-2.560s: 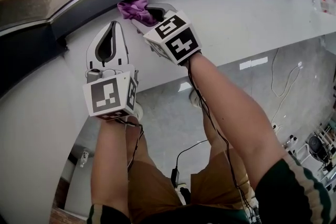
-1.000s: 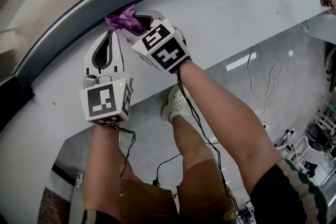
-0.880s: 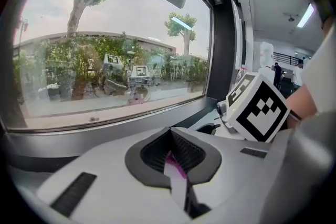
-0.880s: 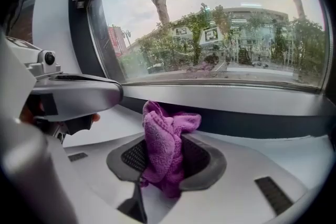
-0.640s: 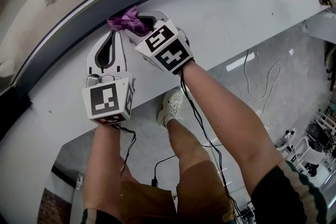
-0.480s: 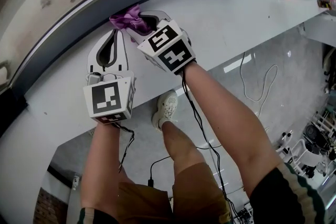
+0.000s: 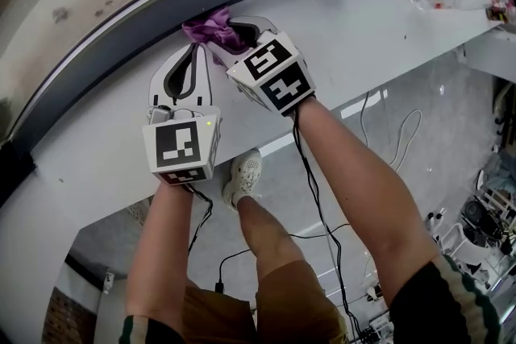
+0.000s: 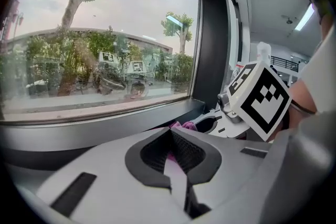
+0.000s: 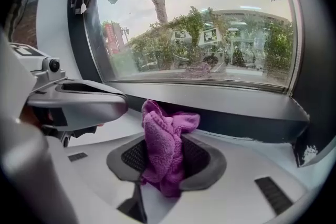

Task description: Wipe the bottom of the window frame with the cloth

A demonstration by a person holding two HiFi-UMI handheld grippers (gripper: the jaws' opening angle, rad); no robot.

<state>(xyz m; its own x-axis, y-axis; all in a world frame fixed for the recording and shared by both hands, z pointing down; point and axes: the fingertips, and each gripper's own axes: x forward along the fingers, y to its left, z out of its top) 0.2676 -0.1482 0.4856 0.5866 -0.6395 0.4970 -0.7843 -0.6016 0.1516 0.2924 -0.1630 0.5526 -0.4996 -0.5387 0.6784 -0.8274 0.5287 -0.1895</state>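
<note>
The right gripper (image 7: 235, 30) is clenched on the purple cloth (image 7: 211, 22), which seems pressed to the dark window frame (image 7: 121, 24) bottom. The left gripper (image 7: 193, 51), jaws together and empty, sits just beside it over the white sill (image 7: 379, 24). Both have shifted slightly nearer the frame's corner.

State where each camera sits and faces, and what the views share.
Head view: on the person's head, facing steeply down at sill, left gripper and right gripper; forearms and legs show.
Left gripper view: on the left gripper, facing the window along its shut jaws; right gripper's cube at right.
Right gripper view: on the right gripper, facing the window along jaws shut on the cloth.
Shared: all show the cloth.
</note>
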